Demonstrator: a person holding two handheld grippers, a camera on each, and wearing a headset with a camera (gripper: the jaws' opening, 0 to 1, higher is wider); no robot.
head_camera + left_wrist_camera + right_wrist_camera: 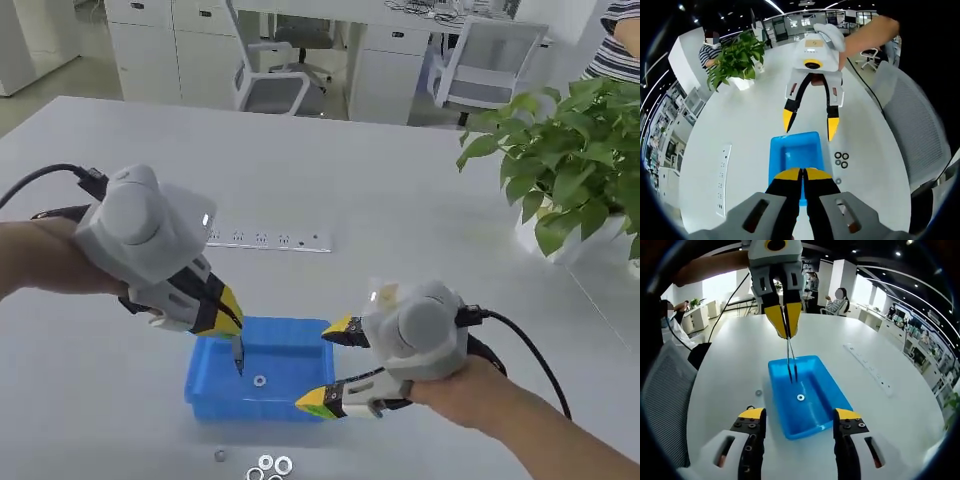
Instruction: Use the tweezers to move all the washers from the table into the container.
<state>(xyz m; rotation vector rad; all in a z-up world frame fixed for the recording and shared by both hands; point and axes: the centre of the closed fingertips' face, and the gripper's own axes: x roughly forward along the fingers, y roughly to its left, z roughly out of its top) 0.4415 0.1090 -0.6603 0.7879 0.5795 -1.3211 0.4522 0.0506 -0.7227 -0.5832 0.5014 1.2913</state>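
No readable text, label, brand, number or sign on anything in any view.

Your left gripper (225,315) and its clamped tweezers (238,358) block the space over the container (285,323), your right gripper (312,368) with spread jaws crowds its right end, table (90,400) left of it bare, power strip (265,240) beyond it

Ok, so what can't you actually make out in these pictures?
- Washers on the table: the head view's bottom edge cuts the group, so no sure count.
- Tweezers: in the left gripper view, the shut jaws of the left gripper hide them.
- Container: its right end sits partly behind the right gripper in the head view.
- Power strip: head view, sockets too small to count.
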